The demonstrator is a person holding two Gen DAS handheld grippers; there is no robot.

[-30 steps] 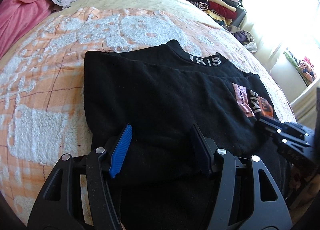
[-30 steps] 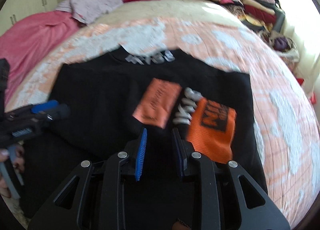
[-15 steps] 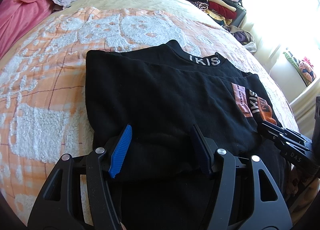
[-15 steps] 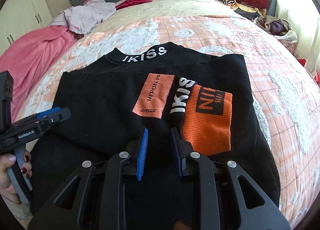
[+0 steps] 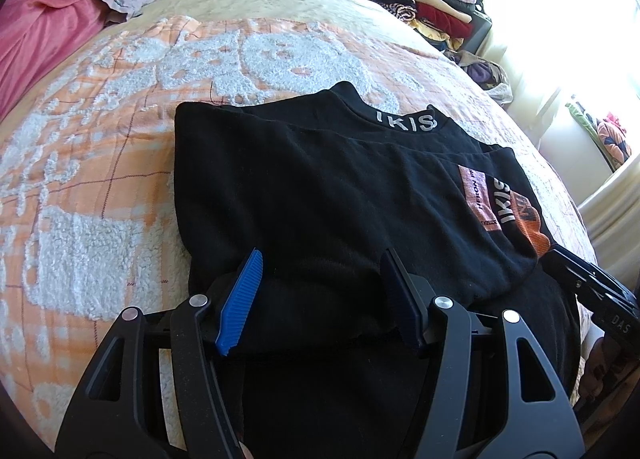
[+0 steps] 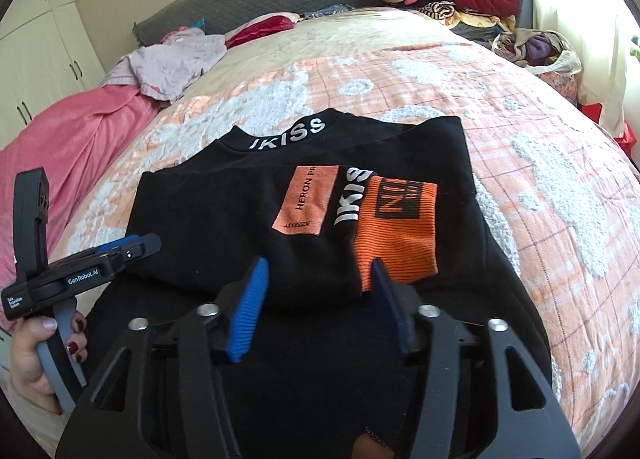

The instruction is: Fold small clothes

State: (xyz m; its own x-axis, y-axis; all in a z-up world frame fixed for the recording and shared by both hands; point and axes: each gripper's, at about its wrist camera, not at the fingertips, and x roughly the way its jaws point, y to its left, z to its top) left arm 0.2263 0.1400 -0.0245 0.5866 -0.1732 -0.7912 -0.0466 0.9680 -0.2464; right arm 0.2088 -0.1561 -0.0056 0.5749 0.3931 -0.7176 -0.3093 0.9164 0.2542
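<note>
1. The left claw (image 5: 320, 295) stands spread wide, its fingers straddling the near fold of the black sweater (image 5: 320, 199).
2. The sweater lies folded on the bed (image 5: 100, 179) ahead of both claws.
3. The right claw (image 6: 316, 303) gapes open at the orange cuff (image 6: 396, 235).
</note>
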